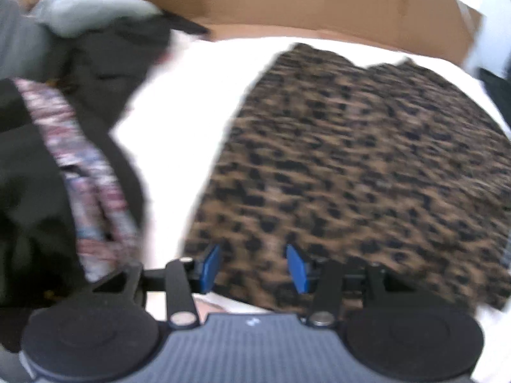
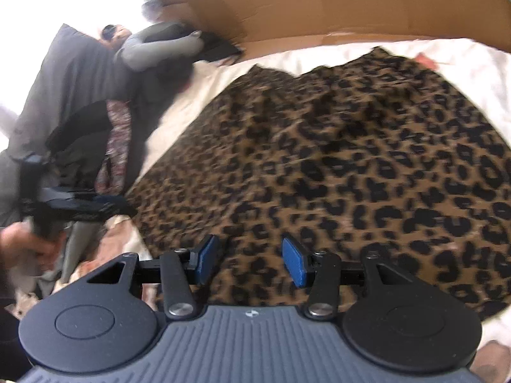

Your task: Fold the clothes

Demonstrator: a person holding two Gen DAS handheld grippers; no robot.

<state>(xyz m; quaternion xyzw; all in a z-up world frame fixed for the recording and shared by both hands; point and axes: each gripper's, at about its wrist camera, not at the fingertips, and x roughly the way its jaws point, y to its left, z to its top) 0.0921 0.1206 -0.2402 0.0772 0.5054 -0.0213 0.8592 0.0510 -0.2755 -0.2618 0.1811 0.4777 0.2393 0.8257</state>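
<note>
A leopard-print garment (image 1: 351, 166) lies spread flat on a white sheet (image 1: 179, 102). It fills most of the right wrist view too (image 2: 335, 166). My left gripper (image 1: 253, 255) hovers over the garment's near left edge, open, with nothing between its blue pads (image 1: 210, 266). My right gripper (image 2: 248, 249) is over the garment's near edge, also open and empty. In the right wrist view the left gripper (image 2: 105, 206) shows at the left, held by a hand (image 2: 28, 242). Both views are blurred by motion.
A heap of dark clothes (image 1: 48, 159) with a pink and blue patterned strip (image 1: 89, 185) lies left of the garment. Grey cushions (image 2: 159, 48) sit behind it. A brown cardboard sheet (image 1: 303, 3) stands along the far side of the white sheet.
</note>
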